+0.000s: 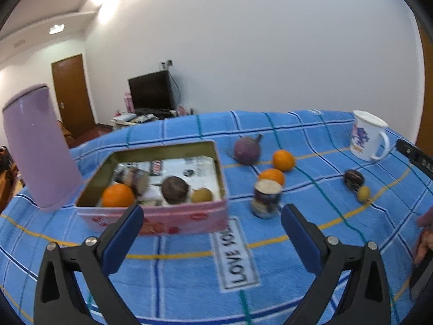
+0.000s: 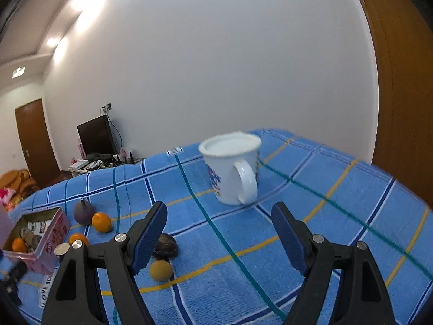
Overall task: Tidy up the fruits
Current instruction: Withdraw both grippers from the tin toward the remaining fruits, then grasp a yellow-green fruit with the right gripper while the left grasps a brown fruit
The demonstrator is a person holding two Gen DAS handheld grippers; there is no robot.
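White wall (image 1: 243, 40), wooden door (image 1: 71, 92), television (image 1: 151, 90)

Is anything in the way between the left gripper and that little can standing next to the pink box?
Nothing visible blocks it. The left hand-held gripper is open, and only bare blue cloth lies before the can. The pink box sits off to its left.
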